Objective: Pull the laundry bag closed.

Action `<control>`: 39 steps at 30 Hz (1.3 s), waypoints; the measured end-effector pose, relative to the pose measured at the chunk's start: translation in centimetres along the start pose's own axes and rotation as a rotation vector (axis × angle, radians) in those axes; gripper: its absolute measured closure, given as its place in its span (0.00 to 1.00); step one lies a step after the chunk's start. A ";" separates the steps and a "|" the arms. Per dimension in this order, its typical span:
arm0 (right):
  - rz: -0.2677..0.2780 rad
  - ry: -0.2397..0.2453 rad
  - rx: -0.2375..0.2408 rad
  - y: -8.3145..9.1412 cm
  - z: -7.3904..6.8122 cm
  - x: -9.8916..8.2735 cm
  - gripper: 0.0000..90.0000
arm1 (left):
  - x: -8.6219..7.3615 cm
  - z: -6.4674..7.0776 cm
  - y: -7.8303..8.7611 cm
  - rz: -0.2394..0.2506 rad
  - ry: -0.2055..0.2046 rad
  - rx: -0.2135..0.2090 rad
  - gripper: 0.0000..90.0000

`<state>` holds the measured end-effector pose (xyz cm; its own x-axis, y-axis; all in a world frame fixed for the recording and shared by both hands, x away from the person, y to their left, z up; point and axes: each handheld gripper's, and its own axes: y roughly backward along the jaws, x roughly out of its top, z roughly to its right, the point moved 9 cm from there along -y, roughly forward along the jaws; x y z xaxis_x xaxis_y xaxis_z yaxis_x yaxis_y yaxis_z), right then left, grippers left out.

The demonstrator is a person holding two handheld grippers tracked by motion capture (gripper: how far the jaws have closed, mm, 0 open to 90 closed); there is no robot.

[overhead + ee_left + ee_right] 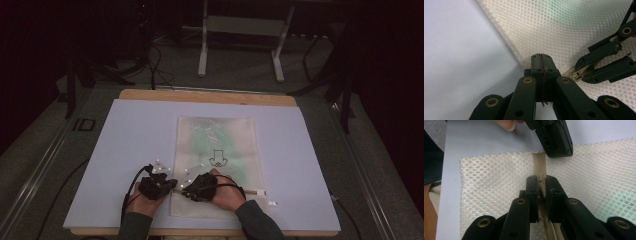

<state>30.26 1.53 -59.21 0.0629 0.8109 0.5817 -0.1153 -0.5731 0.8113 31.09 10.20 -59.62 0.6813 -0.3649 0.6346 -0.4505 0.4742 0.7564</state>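
The mesh bag (217, 160) lies flat in the lower middle of the high view, on the pale sheet (125, 165) that covers the bench (200, 96). It is a white netted laundry-type bag with a beige zipper (541, 161) running along its near edge, at the bottom of that view. Through the mesh a green cloth (215, 140) shows as a soft patch in the upper and middle part of the bag; what kind of cloth it is cannot be told. A small black printed mark sits near the bag's centre.

The right tool (542, 191) is closed on the zipper line, its two black jaws drawn together over the slider or pull; in the left gripper view the beige pull (576, 73) sits between those jaws at the right of the frame. The left tool (541, 67) is closed as well, pinching the corner of the bag at the end of the zipper, seemingly to hold the mesh taut.

Judged from this, the bag is already loaded and laid out, and the work in hand is the zipper. The slider stands close to the pinched corner, so nearly the whole run along the near edge toward the lower right of the high view seems left. Whether that stretch of teeth is joined or parted is not clear.
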 end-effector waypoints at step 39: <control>-0.042 0.035 -0.029 1.3 -0.2 -1.4 0.91 | 0.0 0.0 0.0 0.000 -0.002 0.002 0.99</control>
<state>29.84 -0.29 -59.00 0.0334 0.8381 0.5445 -0.1419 -0.5354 0.8326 31.07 10.16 -59.62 0.6804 -0.3666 0.6346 -0.4516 0.4723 0.7570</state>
